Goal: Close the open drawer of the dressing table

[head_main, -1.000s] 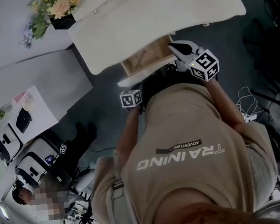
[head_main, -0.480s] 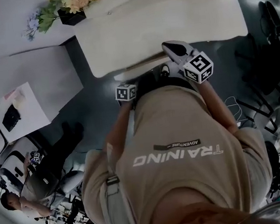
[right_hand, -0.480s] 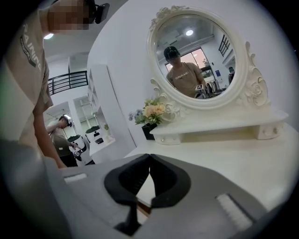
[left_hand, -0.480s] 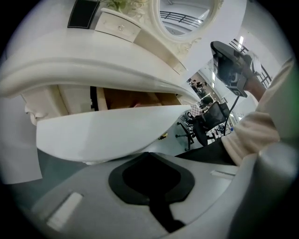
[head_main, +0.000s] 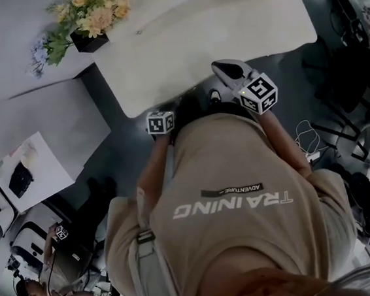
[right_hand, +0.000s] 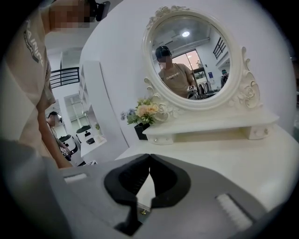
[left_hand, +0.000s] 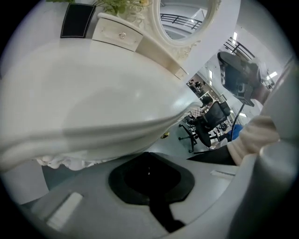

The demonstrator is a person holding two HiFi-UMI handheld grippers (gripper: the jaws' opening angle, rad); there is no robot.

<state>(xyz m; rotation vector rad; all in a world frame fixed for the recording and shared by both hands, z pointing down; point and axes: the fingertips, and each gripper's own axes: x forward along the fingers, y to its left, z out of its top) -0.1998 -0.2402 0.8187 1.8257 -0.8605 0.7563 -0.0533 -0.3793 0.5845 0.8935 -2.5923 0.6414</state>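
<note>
Head view: left tongs (head_main: 161,119) and right tongs (head_main: 220,67), pressed together, at dressing table (head_main: 224,21) edge.

Shirt print, seen upside down in the head view.
The tan shirt (head_main: 240,237) bears "TRAINING" in large white letters near the picture's centre, with a small dark patch (head_main: 232,190) reading "ADVENTURE" just at its 12 o'clock. The left marker cube (head_main: 160,122) and right marker cube (head_main: 258,94), farther toward 12 o'clock, show only black-and-white square codes, no letters.

drawer hidden under dressing table top (head_main: 226,34)
</note>
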